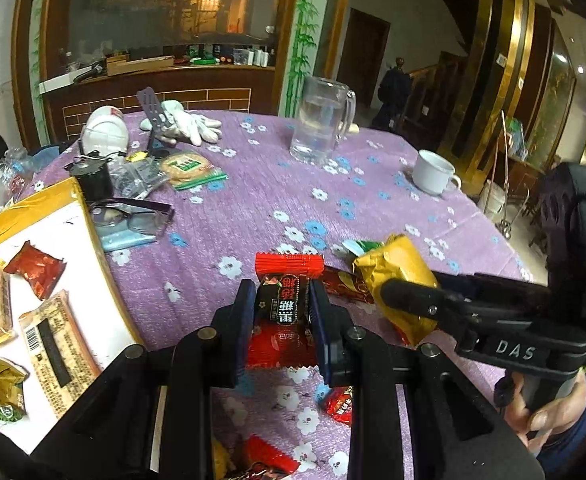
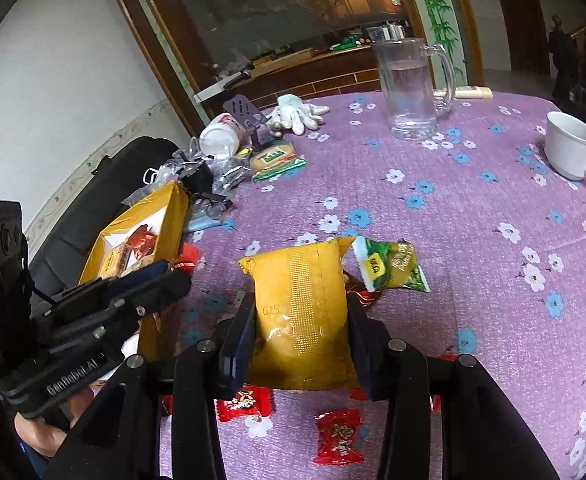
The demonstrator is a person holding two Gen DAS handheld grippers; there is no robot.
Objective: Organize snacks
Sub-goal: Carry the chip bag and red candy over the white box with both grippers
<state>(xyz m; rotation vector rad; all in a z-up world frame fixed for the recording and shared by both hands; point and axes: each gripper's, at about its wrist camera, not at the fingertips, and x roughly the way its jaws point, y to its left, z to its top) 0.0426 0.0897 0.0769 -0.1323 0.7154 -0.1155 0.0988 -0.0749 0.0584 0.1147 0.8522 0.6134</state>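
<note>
My left gripper (image 1: 281,304) is shut on a red-and-black candy packet (image 1: 283,312), held above the purple flowered tablecloth (image 1: 253,208). My right gripper (image 2: 301,320) is shut on a yellow snack packet (image 2: 303,312); that packet also shows in the left wrist view (image 1: 397,276), to the right of the candy. A yellow-rimmed box (image 1: 65,200) with several snacks inside lies at the left; it also shows in the right wrist view (image 2: 169,216). Loose red candies (image 2: 339,436) and a green snack packet (image 2: 393,266) lie on the cloth.
A glass mug (image 1: 321,120) and a white cup (image 1: 433,172) stand at the far side. Glasses (image 1: 133,216), white gloves (image 1: 189,122), a white bottle (image 1: 103,130), a green biscuit pack (image 1: 191,168) and clutter lie at the far left.
</note>
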